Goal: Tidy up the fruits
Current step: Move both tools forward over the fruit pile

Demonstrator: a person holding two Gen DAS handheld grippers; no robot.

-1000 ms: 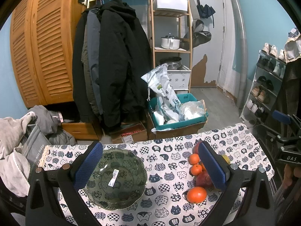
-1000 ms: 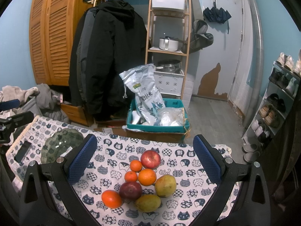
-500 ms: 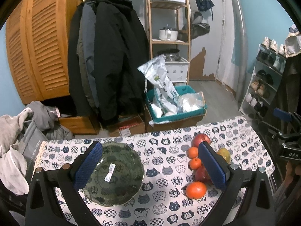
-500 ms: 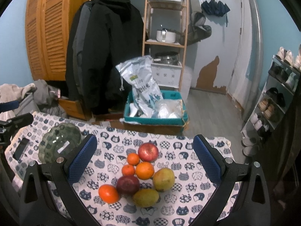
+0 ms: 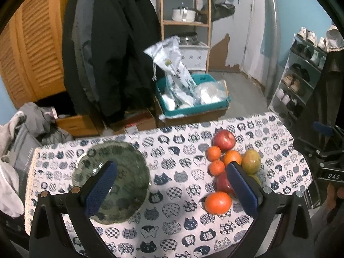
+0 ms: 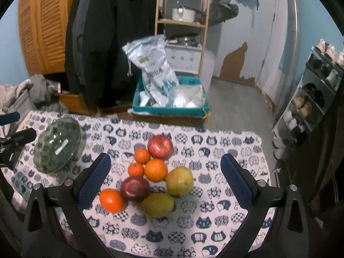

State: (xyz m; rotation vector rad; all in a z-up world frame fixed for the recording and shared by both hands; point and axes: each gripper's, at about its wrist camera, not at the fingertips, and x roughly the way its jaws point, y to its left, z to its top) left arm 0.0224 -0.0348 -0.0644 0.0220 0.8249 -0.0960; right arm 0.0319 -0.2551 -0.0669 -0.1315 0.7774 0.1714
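Fruit lies in a cluster on a cat-print tablecloth (image 6: 193,225): a red apple (image 6: 160,146), a dark red apple (image 6: 134,188), oranges such as the nearest orange (image 6: 111,200), small tangerines (image 6: 142,155), a yellow-green mango (image 6: 179,181) and a second mango (image 6: 157,205). A green glass bowl (image 5: 111,185) with a white sticker sits left of them, with nothing in it. My left gripper (image 5: 169,189) hovers open above the table between the bowl and the fruit. Open too, my right gripper (image 6: 165,182) hangs over the fruit cluster, holding nothing.
Beyond the table's far edge stand a teal crate (image 6: 172,107) with plastic bags, hanging dark coats (image 6: 111,43), a wooden shelf (image 6: 182,21) and louvered doors (image 6: 43,28). A shoe rack (image 6: 311,90) is on the right. Clothes are piled at the left (image 5: 21,133).
Both grippers have tilted down and moved in over the table, so the bowl and fruit appear larger and nearer. Both stay open. Nothing on the table has moved.
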